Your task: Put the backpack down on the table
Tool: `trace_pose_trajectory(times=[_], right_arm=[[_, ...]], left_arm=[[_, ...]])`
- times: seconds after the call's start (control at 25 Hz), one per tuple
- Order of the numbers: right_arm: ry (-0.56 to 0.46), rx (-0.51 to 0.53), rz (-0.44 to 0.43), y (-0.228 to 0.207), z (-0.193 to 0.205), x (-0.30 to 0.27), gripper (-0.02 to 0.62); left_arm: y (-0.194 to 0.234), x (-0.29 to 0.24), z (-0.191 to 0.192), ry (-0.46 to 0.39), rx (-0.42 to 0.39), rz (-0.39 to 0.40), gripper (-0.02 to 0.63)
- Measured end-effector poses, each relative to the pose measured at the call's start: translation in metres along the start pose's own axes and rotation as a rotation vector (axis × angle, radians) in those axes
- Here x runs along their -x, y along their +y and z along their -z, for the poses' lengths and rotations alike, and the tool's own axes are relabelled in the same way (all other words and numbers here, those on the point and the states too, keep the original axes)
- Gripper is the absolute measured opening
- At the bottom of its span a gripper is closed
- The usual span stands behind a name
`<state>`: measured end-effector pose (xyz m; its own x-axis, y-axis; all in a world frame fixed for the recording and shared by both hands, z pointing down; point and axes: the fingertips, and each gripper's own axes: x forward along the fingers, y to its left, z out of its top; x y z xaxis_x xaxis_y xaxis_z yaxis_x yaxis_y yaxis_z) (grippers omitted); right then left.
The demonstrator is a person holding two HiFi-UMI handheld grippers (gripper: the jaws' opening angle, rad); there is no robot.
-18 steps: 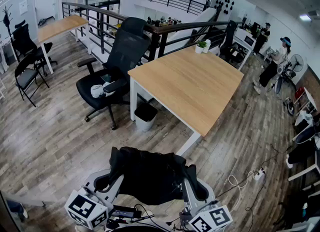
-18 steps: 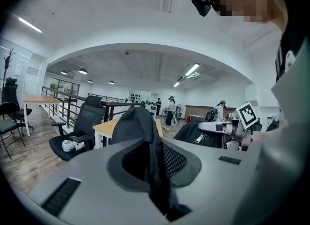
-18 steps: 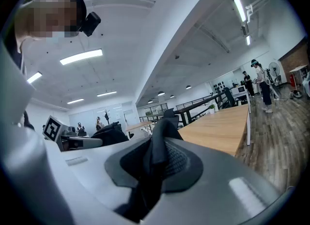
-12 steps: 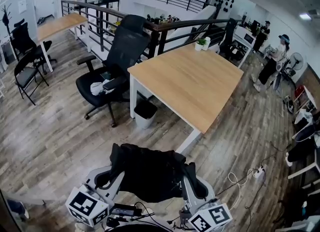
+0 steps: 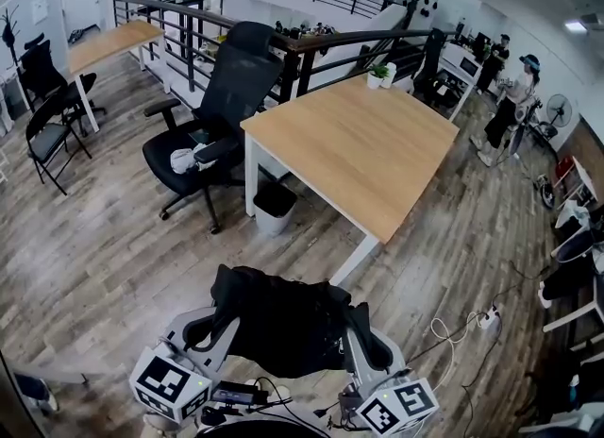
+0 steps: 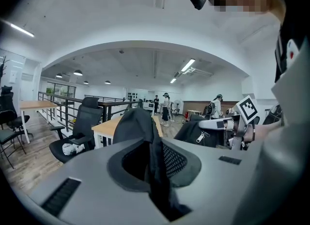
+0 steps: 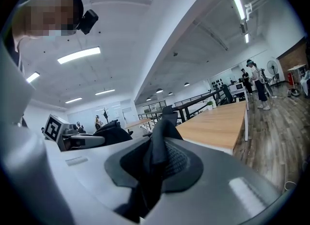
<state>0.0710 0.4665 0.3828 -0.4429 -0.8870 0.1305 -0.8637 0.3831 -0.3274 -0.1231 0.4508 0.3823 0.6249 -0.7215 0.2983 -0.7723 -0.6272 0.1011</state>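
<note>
A black backpack (image 5: 283,321) hangs in front of me over the wood floor, held between both grippers. My left gripper (image 5: 209,330) is shut on a black strap (image 6: 153,153) at the backpack's left side. On the backpack's right side my right gripper (image 5: 370,349) is shut on another strap (image 7: 156,157). The light wooden table (image 5: 359,158) stands beyond the backpack, a short way off; its top also shows in the left gripper view (image 6: 109,124) and the right gripper view (image 7: 218,122). The backpack's lower part is hidden behind the grippers.
A black office chair (image 5: 212,134) stands left of the table, with a bin (image 5: 274,208) by the table leg. A small potted plant (image 5: 379,75) sits at the table's far edge. Cables and a power strip (image 5: 486,318) lie on the floor right. People (image 5: 505,110) stand far right.
The whole view has slid up a little. Both grippers keep their hold and the backpack hangs much as before, just short of the table.
</note>
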Motion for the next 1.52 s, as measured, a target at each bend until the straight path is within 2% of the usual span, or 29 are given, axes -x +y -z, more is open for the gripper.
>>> trace_pose_trajectory(times=[0.88,1.52], right_arm=[[0.016,0.020,0.019,0.015,0.008,-0.008,0.071],[-0.035,0.012,0.060,0.037,0.008,-0.020,0.071]], left_arm=[[0.006,0.001,0.003,0.001,-0.026,0.033,0.044],[0.026,0.012,-0.007,-0.019,-0.066,0.078,0.044]])
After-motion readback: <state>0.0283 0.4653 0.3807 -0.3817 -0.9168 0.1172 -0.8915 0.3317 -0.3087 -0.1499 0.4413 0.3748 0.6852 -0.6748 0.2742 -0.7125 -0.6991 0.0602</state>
